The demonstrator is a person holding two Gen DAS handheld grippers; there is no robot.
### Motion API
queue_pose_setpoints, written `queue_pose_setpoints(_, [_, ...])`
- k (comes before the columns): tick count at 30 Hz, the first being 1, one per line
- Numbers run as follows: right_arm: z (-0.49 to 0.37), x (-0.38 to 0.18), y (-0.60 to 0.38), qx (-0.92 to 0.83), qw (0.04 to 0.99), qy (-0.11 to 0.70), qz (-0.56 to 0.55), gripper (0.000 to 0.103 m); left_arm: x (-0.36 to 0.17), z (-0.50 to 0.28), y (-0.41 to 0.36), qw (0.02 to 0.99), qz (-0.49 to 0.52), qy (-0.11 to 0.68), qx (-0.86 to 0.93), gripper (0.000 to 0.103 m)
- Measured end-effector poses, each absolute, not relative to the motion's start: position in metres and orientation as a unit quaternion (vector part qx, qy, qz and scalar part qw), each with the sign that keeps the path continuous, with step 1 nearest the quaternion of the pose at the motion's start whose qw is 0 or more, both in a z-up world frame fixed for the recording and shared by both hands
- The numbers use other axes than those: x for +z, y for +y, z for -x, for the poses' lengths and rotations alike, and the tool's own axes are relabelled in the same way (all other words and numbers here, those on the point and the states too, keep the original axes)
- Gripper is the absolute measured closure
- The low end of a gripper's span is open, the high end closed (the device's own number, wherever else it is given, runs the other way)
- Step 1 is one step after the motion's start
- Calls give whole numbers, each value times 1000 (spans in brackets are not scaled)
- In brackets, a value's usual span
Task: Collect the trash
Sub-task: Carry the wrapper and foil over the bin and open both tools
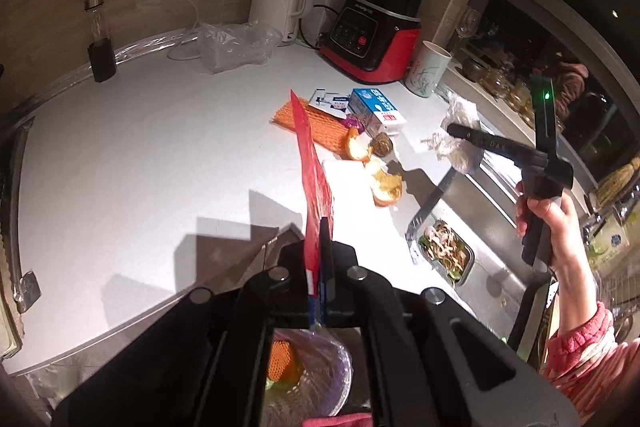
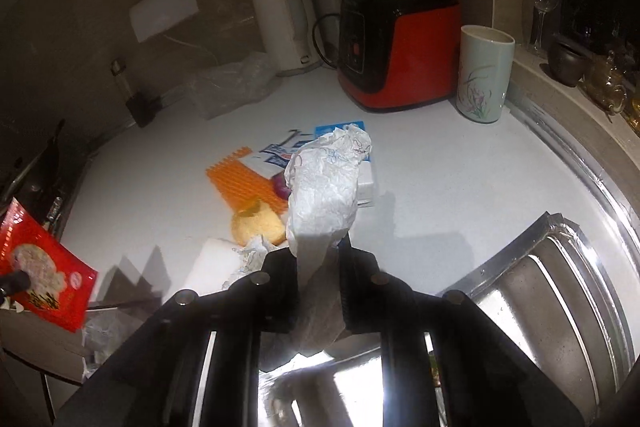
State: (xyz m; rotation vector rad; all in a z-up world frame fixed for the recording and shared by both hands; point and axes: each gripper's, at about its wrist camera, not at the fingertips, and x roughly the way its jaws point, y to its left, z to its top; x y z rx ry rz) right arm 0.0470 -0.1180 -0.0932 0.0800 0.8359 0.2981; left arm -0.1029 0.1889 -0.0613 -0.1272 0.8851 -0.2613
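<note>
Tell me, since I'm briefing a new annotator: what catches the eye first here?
The red snack packet pinched edge-on in the left hand-held gripper, above the white counter. Next, the crumpled white paper clamped in the right hand-held gripper. Behind them stands the red blender.

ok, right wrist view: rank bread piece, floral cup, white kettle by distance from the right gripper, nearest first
1. Bread piece, just left of the right gripper, which is shut on crumpled paper.
2. Floral cup, up right by the sink edge.
3. White kettle, back against the wall.
</note>
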Motion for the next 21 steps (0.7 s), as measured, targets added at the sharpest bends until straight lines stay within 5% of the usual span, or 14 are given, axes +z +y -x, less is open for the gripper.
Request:
queue_pose_setpoints(7, [35, -58, -78, 162, 907, 385, -57, 87, -103, 157, 198, 870, 4, 463, -171, 102])
queue_pose_setpoints(21, [128, -51, -17, 140, 897, 412, -76, 86, -272, 199, 191, 785, -109, 563, -233, 102])
